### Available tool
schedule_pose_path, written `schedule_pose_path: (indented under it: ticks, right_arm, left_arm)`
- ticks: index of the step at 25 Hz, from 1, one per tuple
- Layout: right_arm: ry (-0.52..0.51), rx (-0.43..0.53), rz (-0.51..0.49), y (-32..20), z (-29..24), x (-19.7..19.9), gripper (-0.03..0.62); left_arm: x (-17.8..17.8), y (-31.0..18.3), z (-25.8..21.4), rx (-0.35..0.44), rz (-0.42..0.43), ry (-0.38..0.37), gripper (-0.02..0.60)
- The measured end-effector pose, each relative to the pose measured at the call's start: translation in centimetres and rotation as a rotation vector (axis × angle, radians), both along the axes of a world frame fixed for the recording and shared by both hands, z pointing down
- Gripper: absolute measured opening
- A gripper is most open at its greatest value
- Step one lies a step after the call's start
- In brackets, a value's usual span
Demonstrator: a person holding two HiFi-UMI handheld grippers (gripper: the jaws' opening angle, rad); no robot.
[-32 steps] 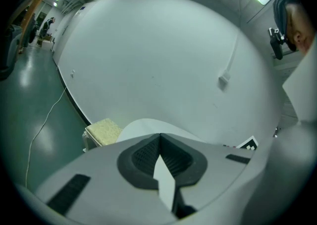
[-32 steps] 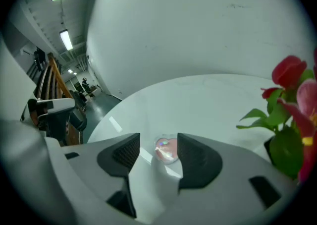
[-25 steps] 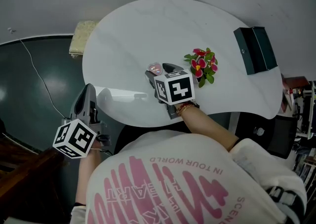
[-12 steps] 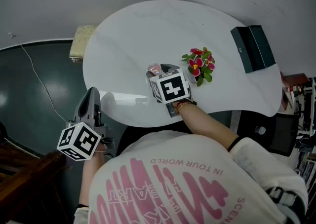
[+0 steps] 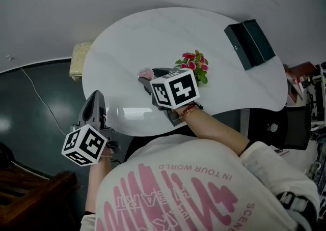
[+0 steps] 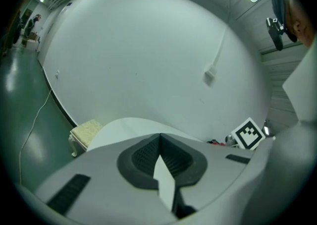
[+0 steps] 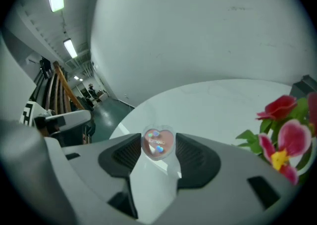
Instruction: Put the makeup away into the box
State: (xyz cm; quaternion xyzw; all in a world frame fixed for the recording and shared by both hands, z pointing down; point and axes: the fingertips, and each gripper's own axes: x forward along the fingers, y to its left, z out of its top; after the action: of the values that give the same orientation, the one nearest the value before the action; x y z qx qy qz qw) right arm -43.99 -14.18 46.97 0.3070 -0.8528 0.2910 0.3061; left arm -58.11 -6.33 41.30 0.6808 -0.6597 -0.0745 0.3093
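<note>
- The white rounded worktop fills the middle of the head view.
- The dark green box lies at the worktop's far right edge, well apart from both grippers.
- The right gripper reaches over the worktop's middle. Its 2 fingers have just been closing and press on the heart-shaped compact from both sides.
- The left gripper hangs off the worktop's near left edge, its fingers together with nothing between them.
- The red and pink flowers stand just beside the right gripper, on its right.
- The heart-shaped compact, pink and glossy, sits between the right fingertips, far from the box.
</note>
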Motion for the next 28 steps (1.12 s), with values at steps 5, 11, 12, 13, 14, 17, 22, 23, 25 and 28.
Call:
schedule_pose_path:
  ticks: [5, 11, 12, 13, 14, 17, 22, 23, 25, 28]
  right_arm:
    - [-0.143, 0.052, -0.005, 0.2, -5.7, 0.8, 0.221]
    - [-0.284, 0.098, 0.01, -0.2, -10.5, 5.7, 0.221]
    - [-0.304, 0.105, 0.012, -0.4, -10.9, 6.7, 0.221]
    - [-0.319, 0.11, 0.015, -0.6, -11.3, 8.0, 0.221]
    - [-0.329, 0.113, 0.021, -0.7, -11.5, 9.4, 0.221]
    - [-0.338, 0.106, 0.059, -1.5, -11.7, 14.8, 0.221]
    - [-0.31, 0.088, 0.139, -2.7, -11.4, 24.2, 0.221]
    - [-0.306, 0.085, 0.15, -2.8, -11.3, 26.0, 0.222]
    - [-0.306, 0.071, 0.176, -3.2, -10.9, 29.7, 0.222]
    - [-0.293, 0.053, 0.202, -3.7, -10.1, 34.5, 0.221]
  left_arm:
    - [3.2, -2.6, -1.9, 0.041, 0.086, -0.031, 0.003]
    - [9.8, -5.3, -4.6, 0.111, 0.184, -0.042, 0.003]
    - [11.0, -5.8, -5.1, 0.121, 0.196, -0.043, 0.003]
    - [12.4, -6.2, -5.6, 0.128, 0.21, -0.043, 0.003]
    - [14.0, -6.6, -6.0, 0.131, 0.225, -0.045, 0.003]
    - [19.1, -7.8, -7.1, 0.135, 0.272, -0.062, 0.003]
    - [27.0, -8.9, -8.4, 0.15, 0.315, -0.044, 0.003]
    - [28.7, -9.1, -8.4, 0.152, 0.325, -0.039, 0.003]
    - [32.3, -9.6, -8.0, 0.151, 0.352, -0.029, 0.003]
    - [37.2, -10.4, -7.0, 0.145, 0.38, -0.009, 0.003]
